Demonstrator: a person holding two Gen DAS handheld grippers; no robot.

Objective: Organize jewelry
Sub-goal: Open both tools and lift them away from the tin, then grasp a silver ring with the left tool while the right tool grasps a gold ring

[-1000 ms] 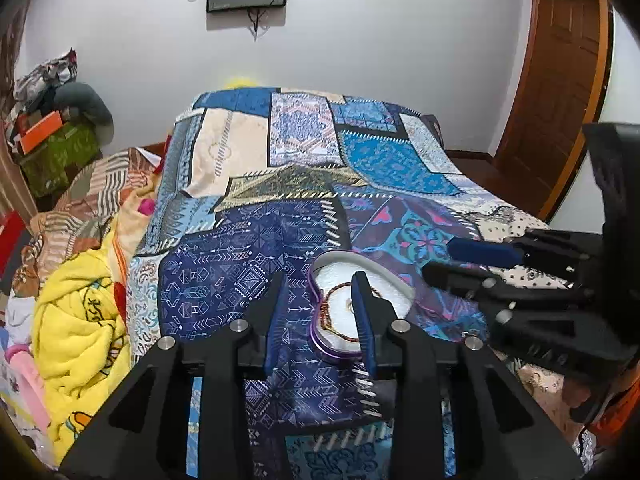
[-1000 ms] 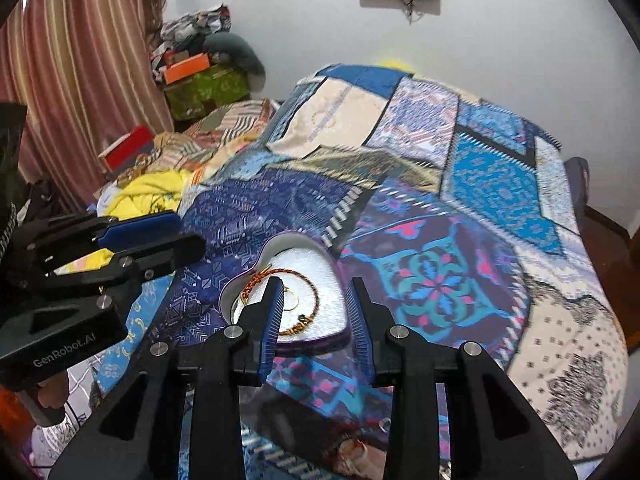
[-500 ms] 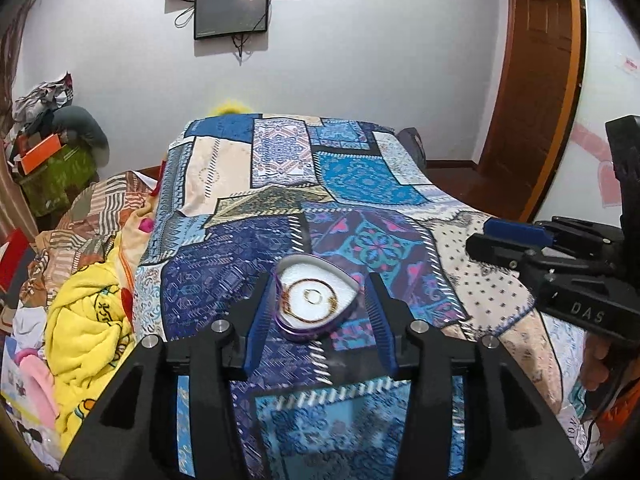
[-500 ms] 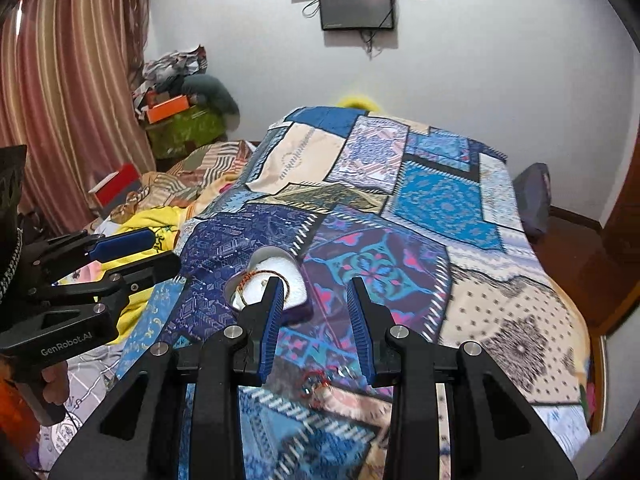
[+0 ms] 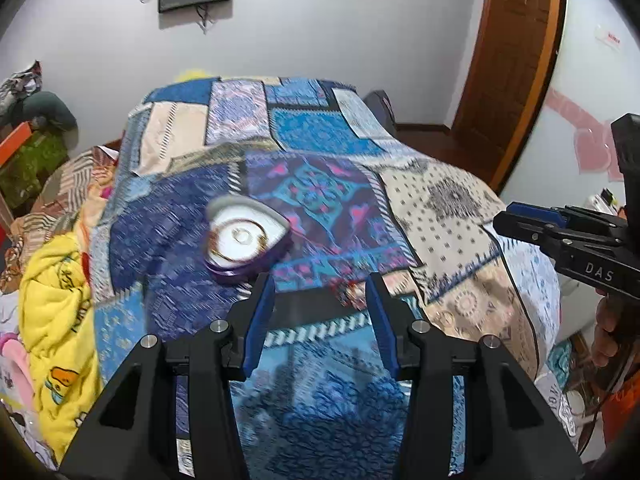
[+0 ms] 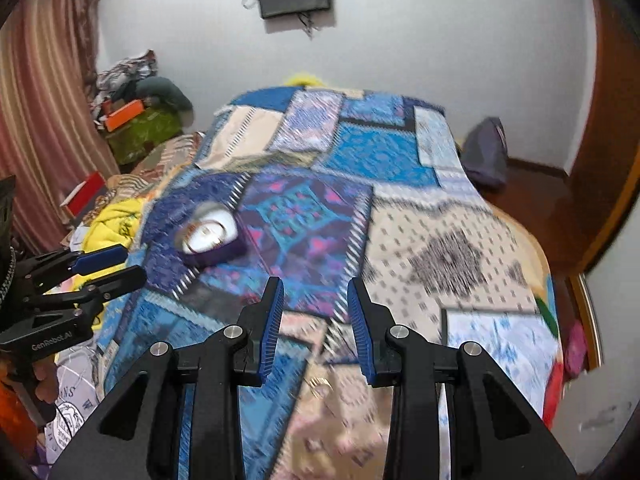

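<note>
Left wrist view: left gripper [image 5: 320, 294] fingers apart with nothing between them, having just spread wider. The heart box [image 5: 246, 238] sits on the bed [image 5: 452, 216], just beyond them.

Right wrist view: right gripper [image 6: 315, 300] fingers apart too, empty; box up-left.

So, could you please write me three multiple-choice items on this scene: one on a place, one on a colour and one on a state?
1. Where does the heart-shaped jewelry box stand?
A. on the patchwork bedspread
B. on the floor by the door
C. between the left gripper's fingers

2. What colour is the box's outer wall?
A. red
B. purple
C. green

3. How is the left gripper?
A. shut on the box
B. shut on a bracelet
C. open, with nothing between its fingers

Answers: 1 A, the box rests on the bedspread, ahead of both grippers. 2 B, a purple wall rings its white inside. 3 C, only blurred bedspread shows in the gap; its jaws have just been opening.
</note>
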